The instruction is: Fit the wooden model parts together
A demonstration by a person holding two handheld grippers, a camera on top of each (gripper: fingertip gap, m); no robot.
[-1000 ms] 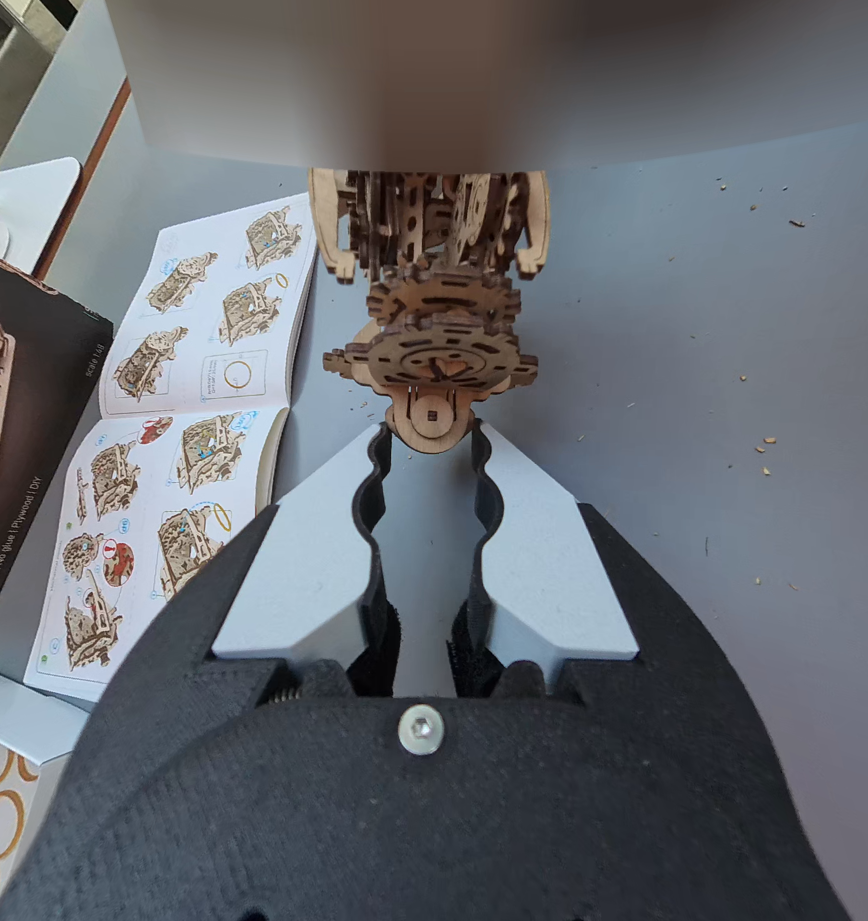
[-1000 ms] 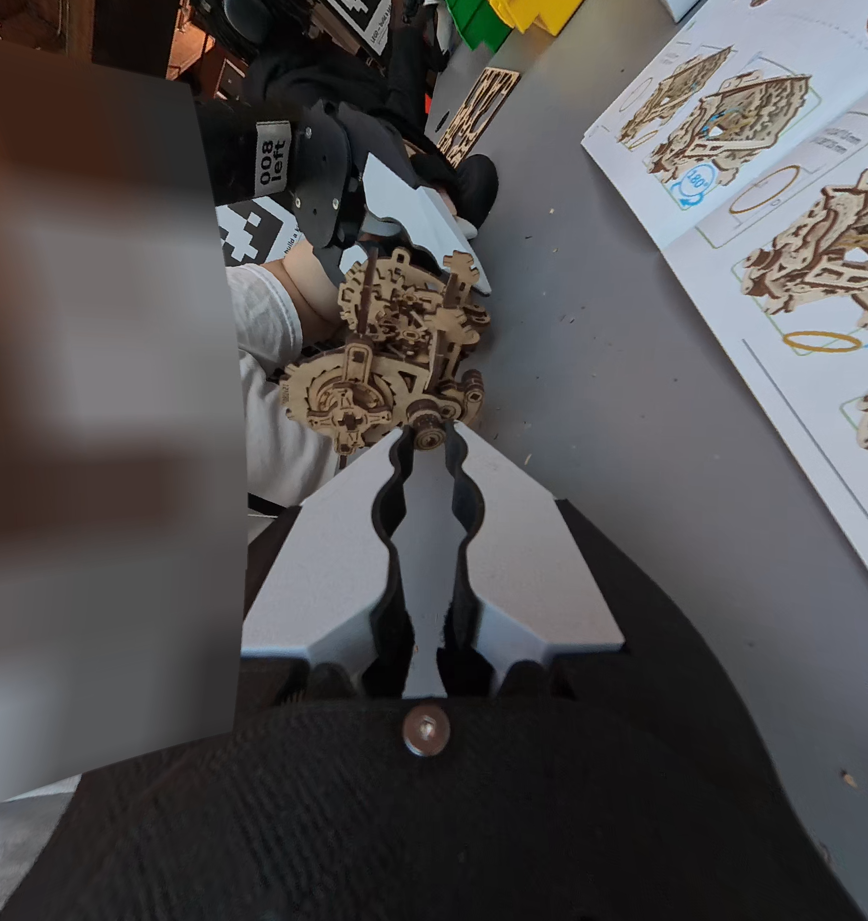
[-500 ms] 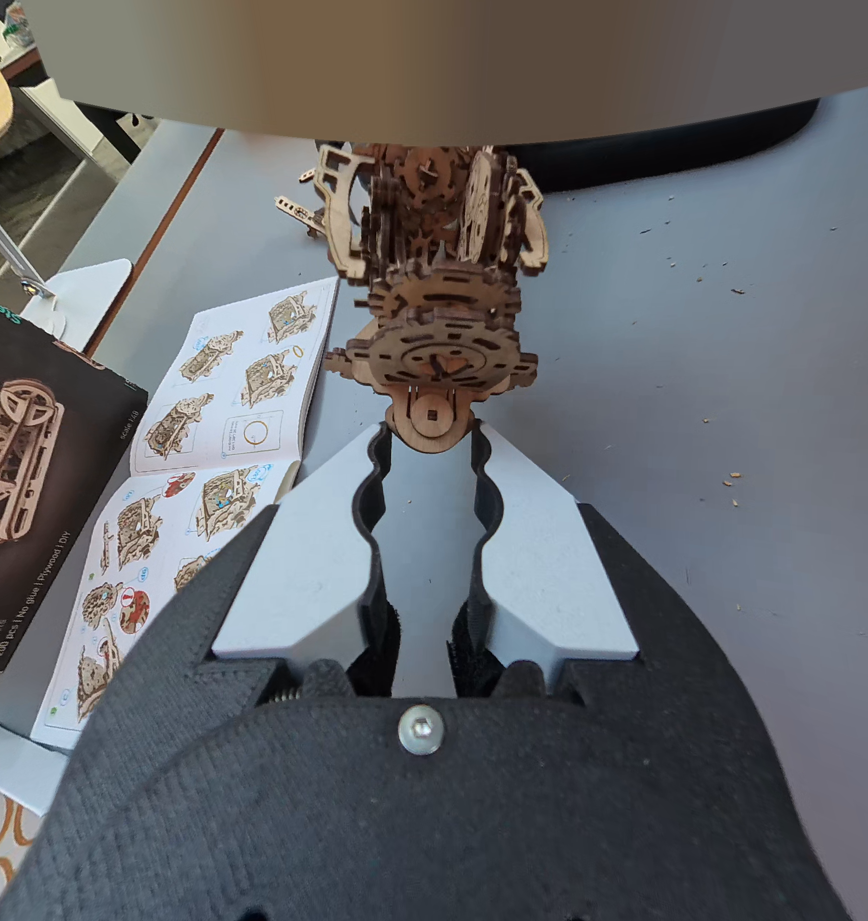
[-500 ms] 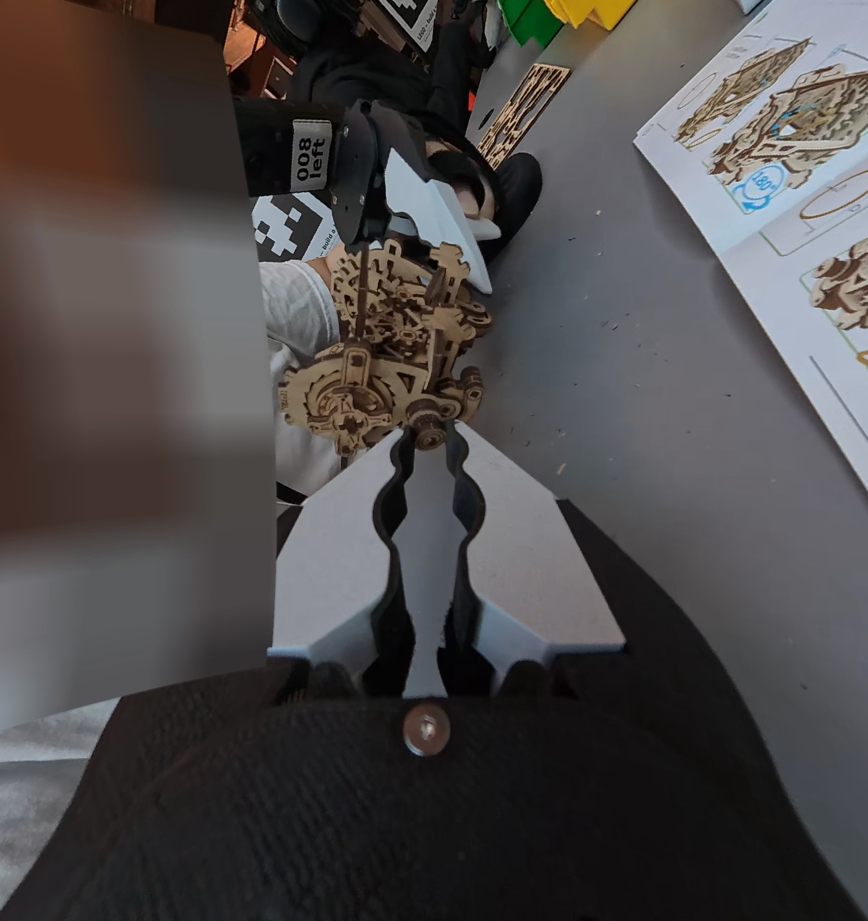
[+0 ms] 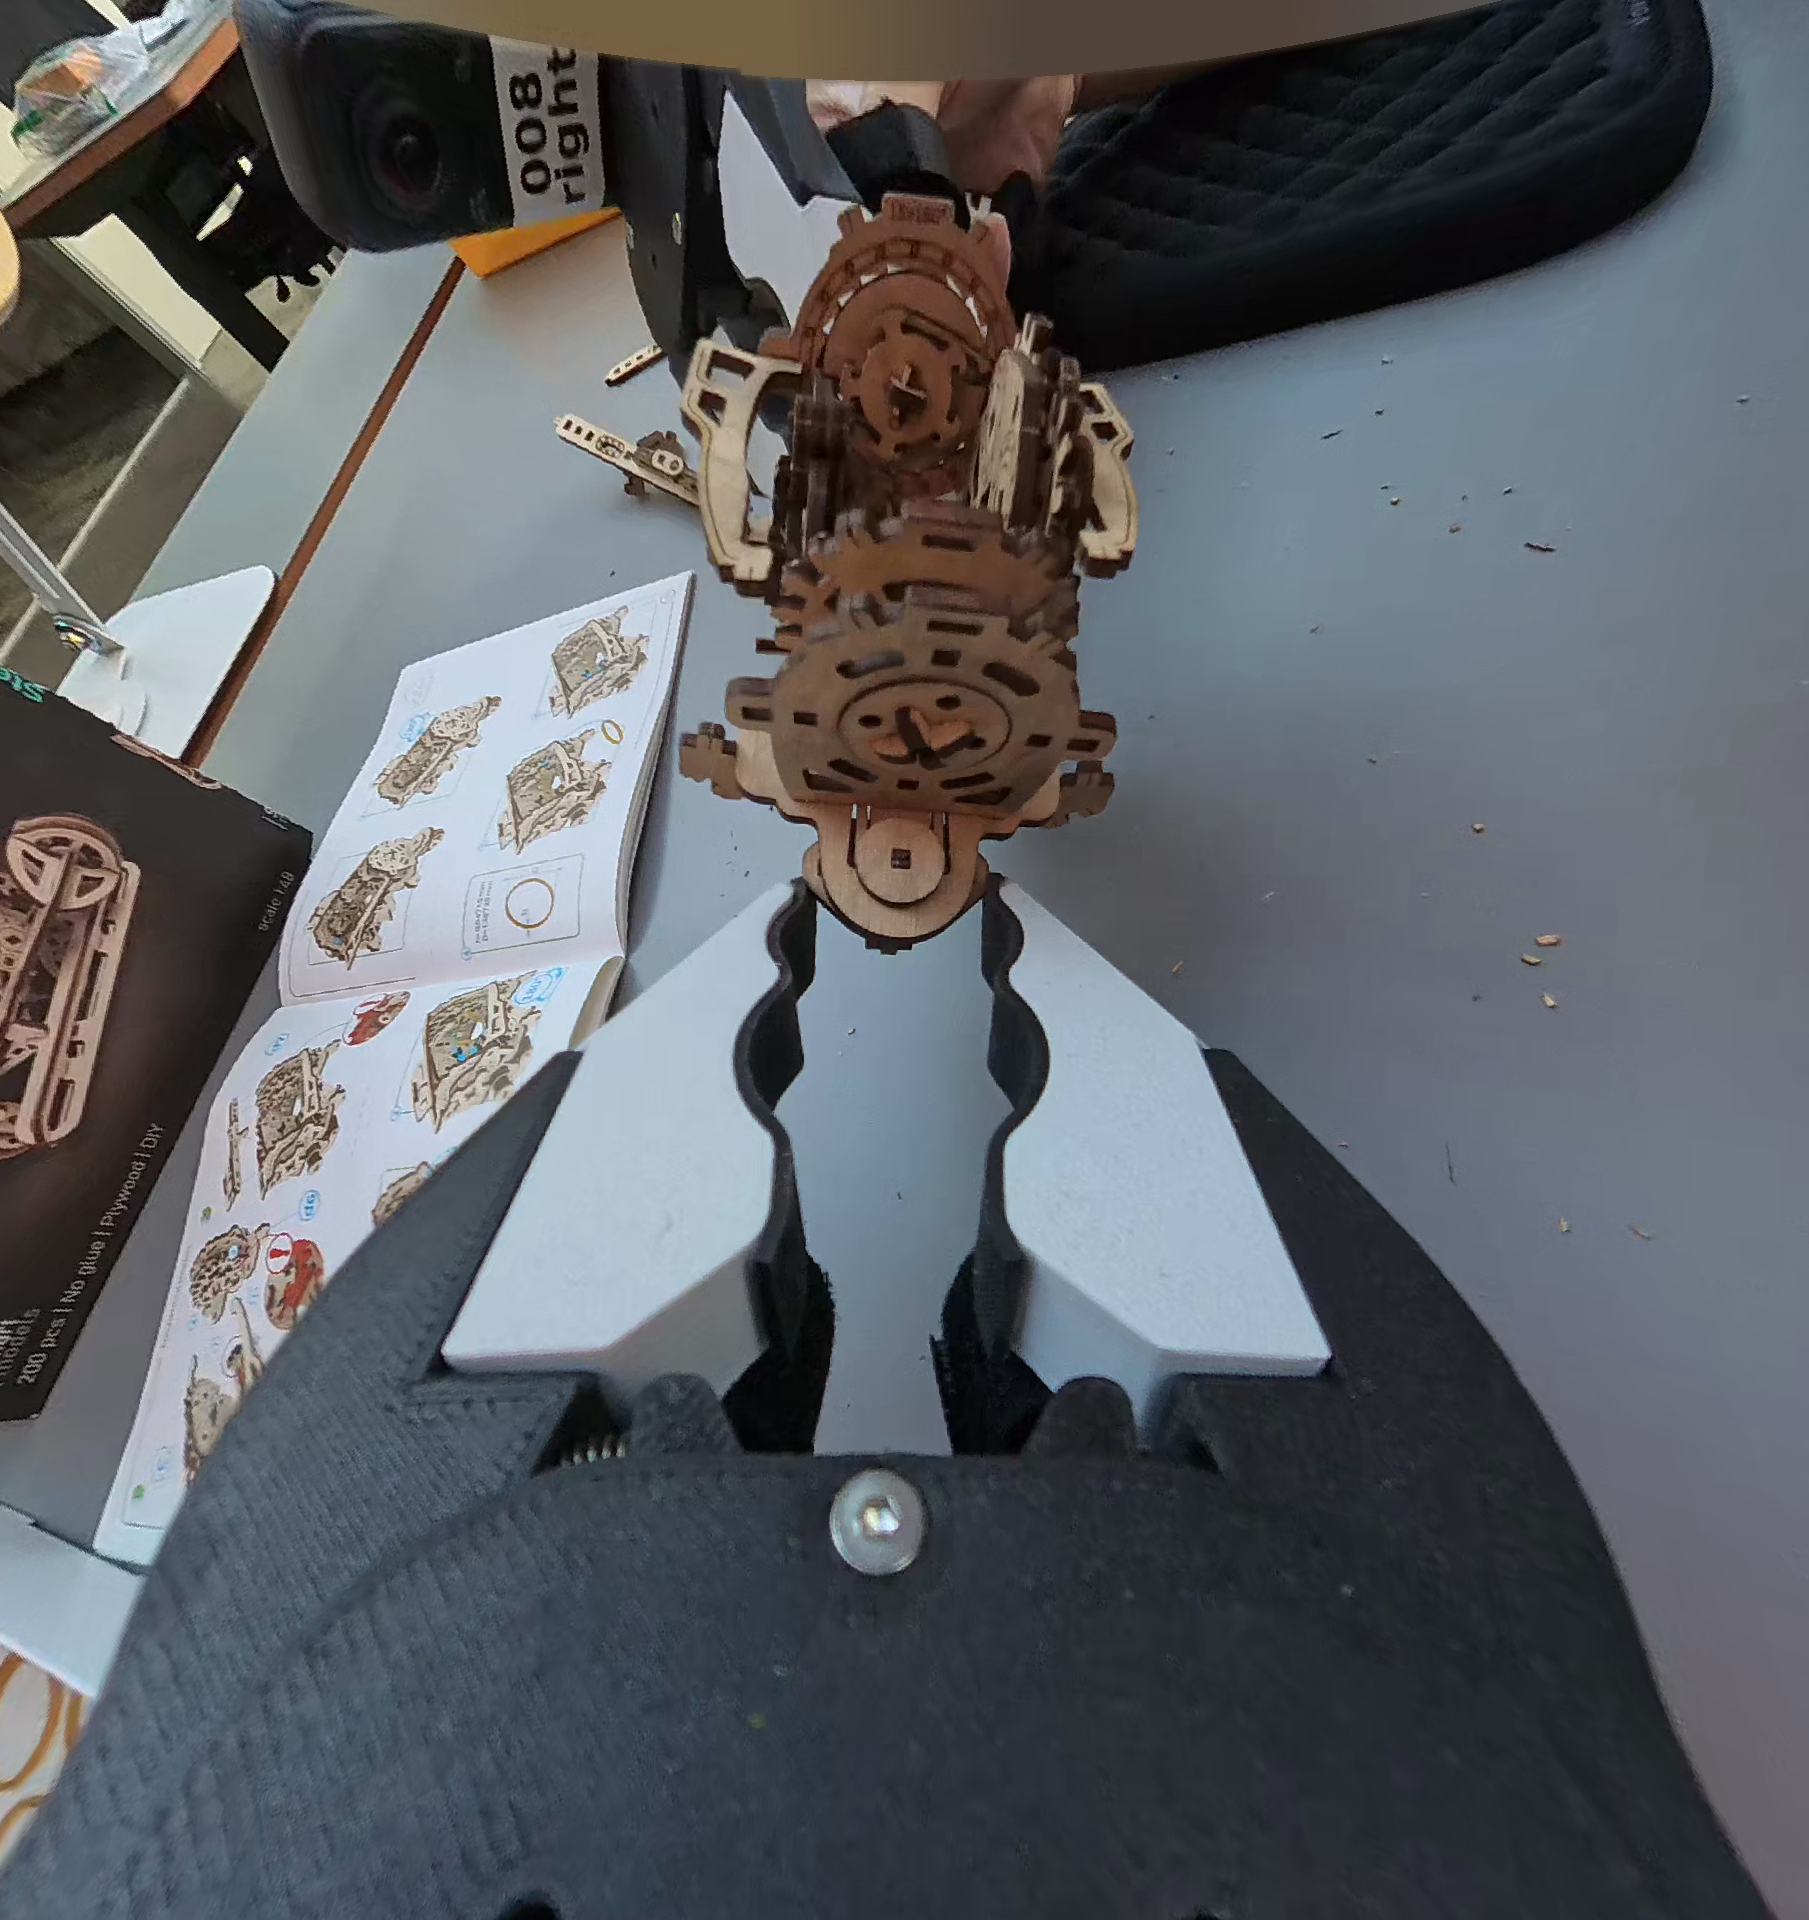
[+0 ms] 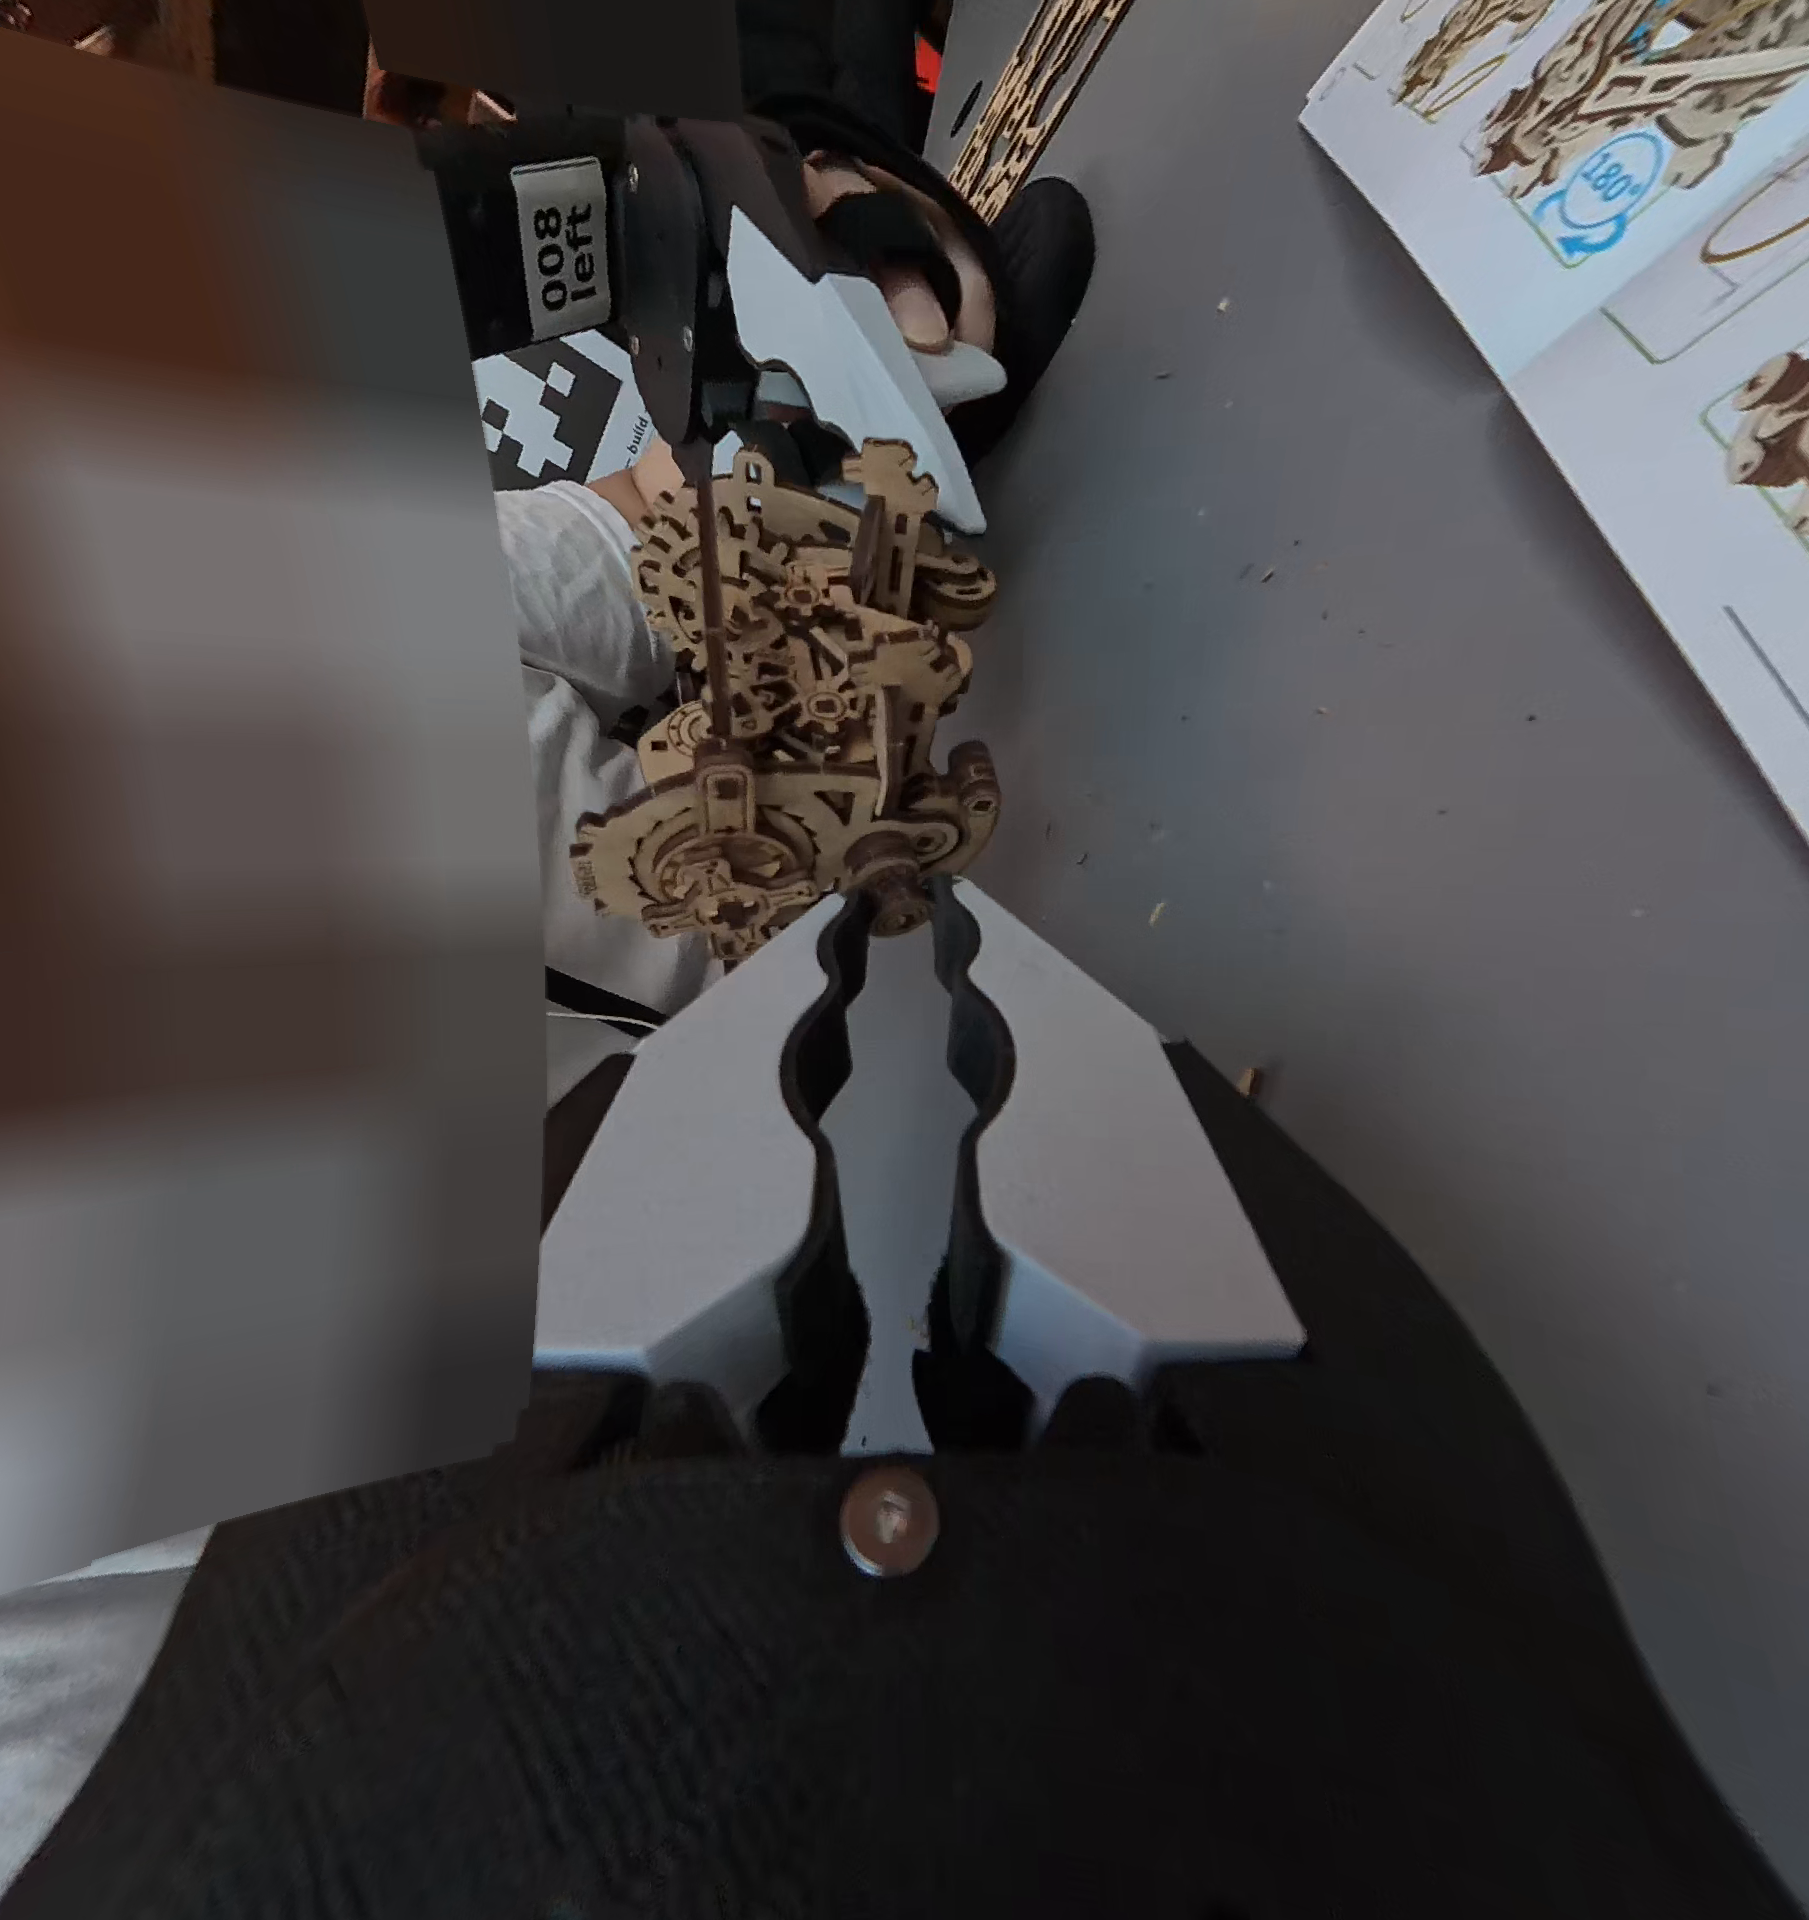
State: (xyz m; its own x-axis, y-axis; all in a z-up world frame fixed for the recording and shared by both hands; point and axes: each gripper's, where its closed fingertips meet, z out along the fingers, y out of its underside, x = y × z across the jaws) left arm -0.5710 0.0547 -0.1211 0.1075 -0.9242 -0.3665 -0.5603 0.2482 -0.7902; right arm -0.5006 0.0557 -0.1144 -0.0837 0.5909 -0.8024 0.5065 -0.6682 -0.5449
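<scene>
Above the grey table (image 5: 1502, 831), held in the air: wooden model (image 5: 910, 582), long axis running straight away from the left gripper (image 5: 895, 904). Narrowly closed on its round end tab there; right gripper (image 6: 900, 904) pinching a small wheel at the opposite end. Loose wooden pieces (image 5: 635, 452) lying well apart, nearer the right.
</scene>
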